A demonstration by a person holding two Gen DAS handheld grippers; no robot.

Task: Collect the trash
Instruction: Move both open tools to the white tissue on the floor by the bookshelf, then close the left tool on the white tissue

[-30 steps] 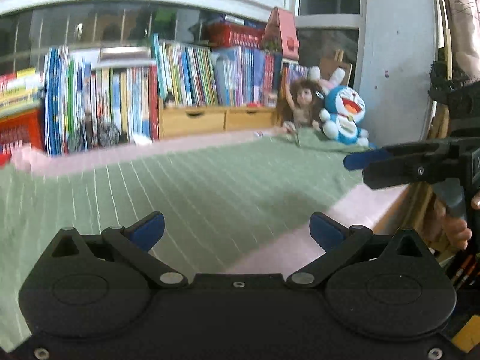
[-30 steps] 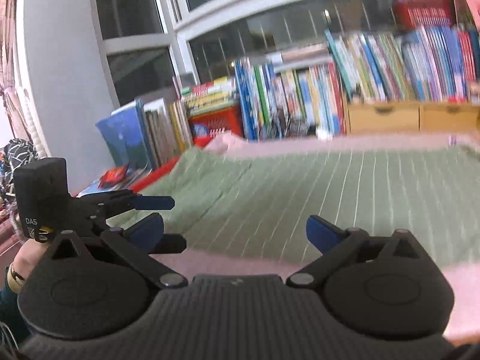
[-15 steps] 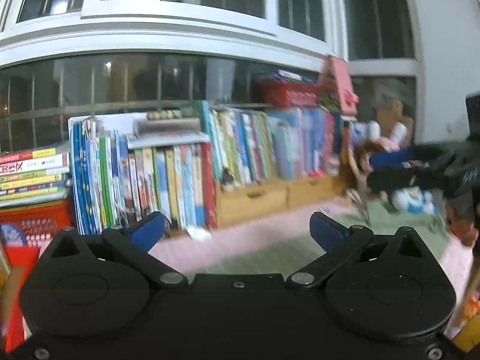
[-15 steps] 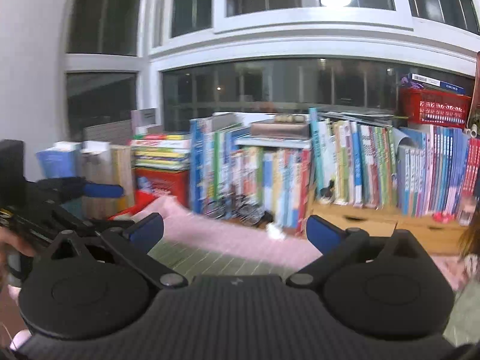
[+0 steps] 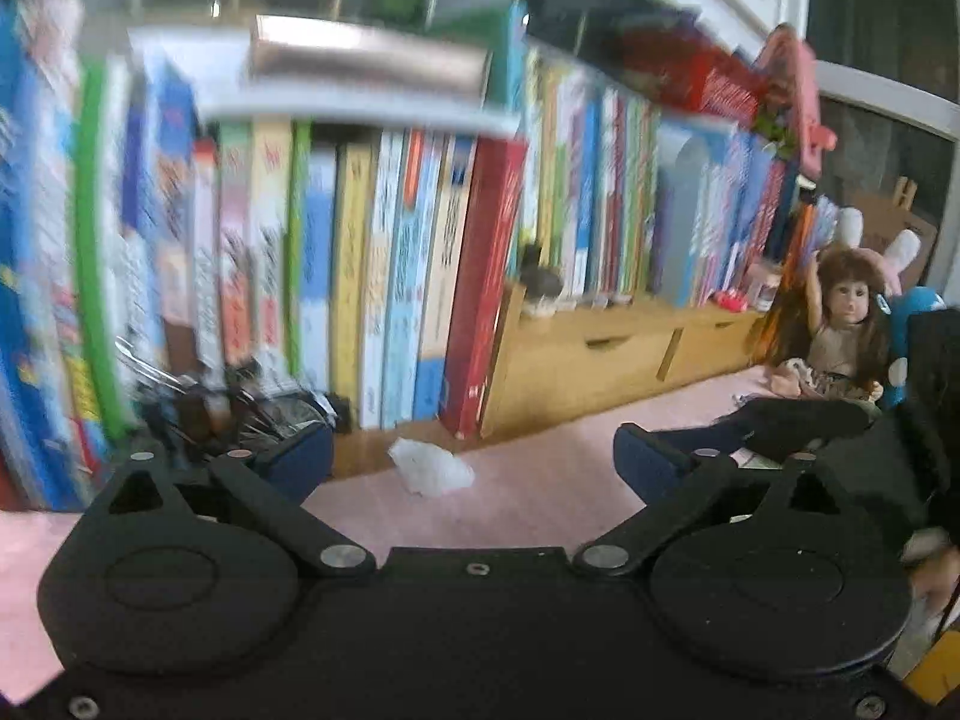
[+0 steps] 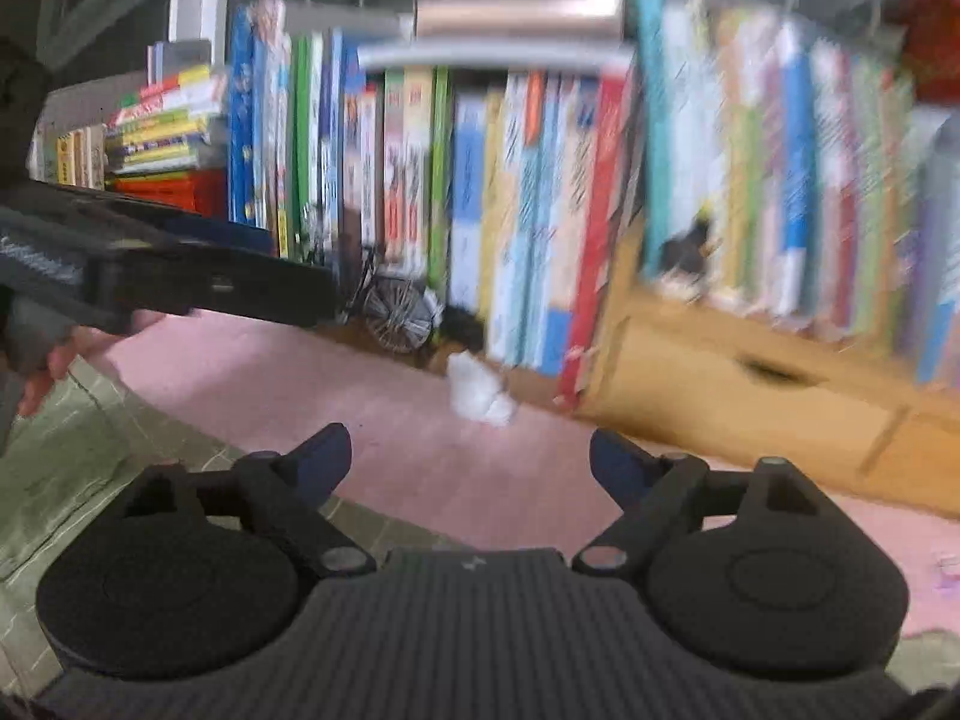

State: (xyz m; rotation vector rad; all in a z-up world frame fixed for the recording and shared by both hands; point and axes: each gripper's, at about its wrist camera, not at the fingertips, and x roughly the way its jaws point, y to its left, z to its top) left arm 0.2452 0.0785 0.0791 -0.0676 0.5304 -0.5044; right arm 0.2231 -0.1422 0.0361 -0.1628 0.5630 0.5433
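Both our grippers have just been closing a little yet stand wide with nothing between them: the left gripper and the right gripper each face the crumpled white tissue ahead. It lies on the pink cover just before the red book. Neither hand looks clearly nearer; the spines' print is too blurred to read.

**Wad at the foot of the books**

A crumpled wad lies on the sheet, just before a row of upright books. To the right of these books stands a drawer unit bearing more books. A doll sits further right (behind the right gripper, seen from the left wrist). Left of the wad stands a toy bicycle.
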